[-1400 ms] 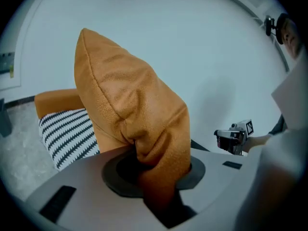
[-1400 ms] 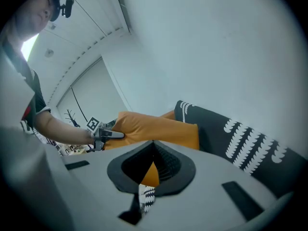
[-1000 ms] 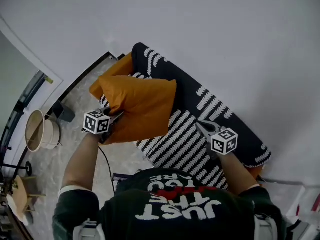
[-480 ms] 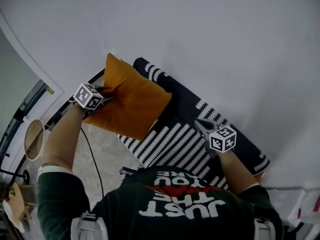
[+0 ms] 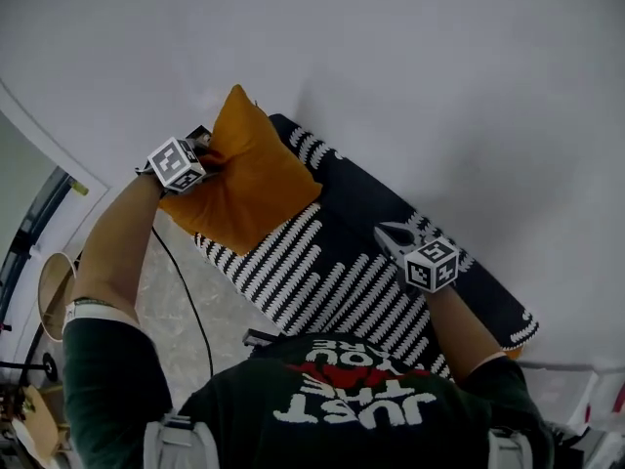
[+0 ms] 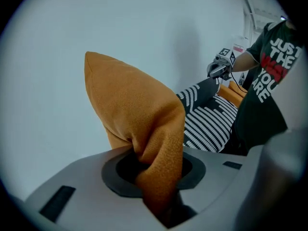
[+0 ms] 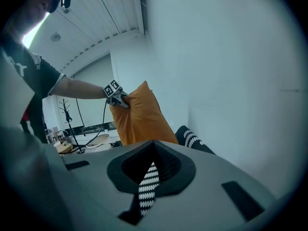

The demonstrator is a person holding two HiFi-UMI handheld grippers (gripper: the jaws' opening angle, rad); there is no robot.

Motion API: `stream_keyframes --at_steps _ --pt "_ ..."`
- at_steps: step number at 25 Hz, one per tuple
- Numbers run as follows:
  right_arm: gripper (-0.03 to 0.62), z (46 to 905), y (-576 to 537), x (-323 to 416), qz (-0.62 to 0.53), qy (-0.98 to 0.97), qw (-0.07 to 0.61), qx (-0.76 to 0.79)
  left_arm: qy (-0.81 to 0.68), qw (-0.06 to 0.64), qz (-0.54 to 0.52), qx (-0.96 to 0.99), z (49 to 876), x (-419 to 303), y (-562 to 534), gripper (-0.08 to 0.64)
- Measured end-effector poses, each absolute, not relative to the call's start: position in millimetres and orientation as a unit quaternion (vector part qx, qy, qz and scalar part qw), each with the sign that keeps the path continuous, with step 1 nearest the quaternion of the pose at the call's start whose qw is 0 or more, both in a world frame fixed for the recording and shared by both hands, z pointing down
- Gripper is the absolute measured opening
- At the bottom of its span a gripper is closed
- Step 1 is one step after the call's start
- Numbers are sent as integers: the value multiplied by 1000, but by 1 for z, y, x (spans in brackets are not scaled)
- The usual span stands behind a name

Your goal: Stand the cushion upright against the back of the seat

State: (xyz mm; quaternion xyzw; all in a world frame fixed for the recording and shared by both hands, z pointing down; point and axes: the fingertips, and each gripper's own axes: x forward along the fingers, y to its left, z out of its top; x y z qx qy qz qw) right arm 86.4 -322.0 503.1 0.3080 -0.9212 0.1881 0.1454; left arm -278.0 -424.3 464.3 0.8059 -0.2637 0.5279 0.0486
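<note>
Cushion: the orange cushion (image 5: 244, 179) is square and plump, with a soft, finely pebbled nap. It is pointed at the corners and creased where it is pinched.
Cushion position: it sits at the left end of the seat, raised on edge, one corner pointing up along the white wall (image 5: 439, 86). Its lower edge overlaps the striped cover (image 5: 332, 262). You cannot tell from any view whether it rests there.
Left gripper: your left gripper (image 5: 207, 149) is clenched on a bunched fold at the cushion's edge. The cloth fills the gap between the jaws and spills out above them.
Right gripper: your right gripper (image 5: 386, 233) lies low over the middle of the seat, well apart from the cushion. Its jaws are drawn close, with a narrow strip of the striped cover pinched between them.
Seat: it is long and narrow and runs along the wall. The cover is a dark knit with bands of white zigzag stripes on the sitting part, while the seat back (image 5: 391, 198) is mostly plain dark with short stripes near its top. A bit of orange shows under the cover at the right end.
Around: a pale speckled floor (image 5: 186, 291) lies in front. A thin black cable (image 5: 181, 281) hangs from your left gripper, and a round tub (image 5: 54, 291) stands off to the left.
In the way: your left forearm (image 5: 117, 252) and the marker cube cover the cushion's near edge in the head view. In the right gripper view the gripper body hides the cushion's base.
</note>
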Motion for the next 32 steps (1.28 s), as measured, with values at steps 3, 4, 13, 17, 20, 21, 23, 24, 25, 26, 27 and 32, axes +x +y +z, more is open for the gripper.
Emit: stream_keyframes --at_steps 3,4,13,17,20,21,23,24,25,26,27,32 --pt "23 514 -348 50 200 -913 156 319 -219 41 541 811 488 -296 -460 123" --pt "23 517 -354 40 203 -911 161 321 -205 36 545 812 497 -300 -470 123" --pt "23 556 -407 -15 229 -893 207 326 -90 -24 589 803 583 -306 -555 129" --pt "23 578 -426 -16 248 -883 225 330 -41 -34 600 798 615 -304 -581 132" --pt "23 593 -441 -14 262 -874 235 334 -9 -39 607 794 644 -299 -600 141" --pt "23 598 -447 -14 265 -873 237 335 -1 -39 612 790 654 -299 -606 146" --pt "23 608 -460 -15 269 -870 241 335 11 -38 620 784 674 -299 -622 152" --pt "23 613 -466 -15 271 -869 244 335 15 -37 622 782 684 -298 -630 153" --pt "23 618 -469 -15 276 -867 246 335 18 -34 622 782 695 -296 -637 155" --pt "23 622 -472 -14 282 -864 249 335 18 -29 620 784 705 -293 -644 156" --pt "23 626 -473 -12 288 -861 250 336 15 -25 616 787 712 -291 -652 156" --pt "23 632 -480 1 303 -850 259 344 -64 -43 620 781 720 -282 -713 297"
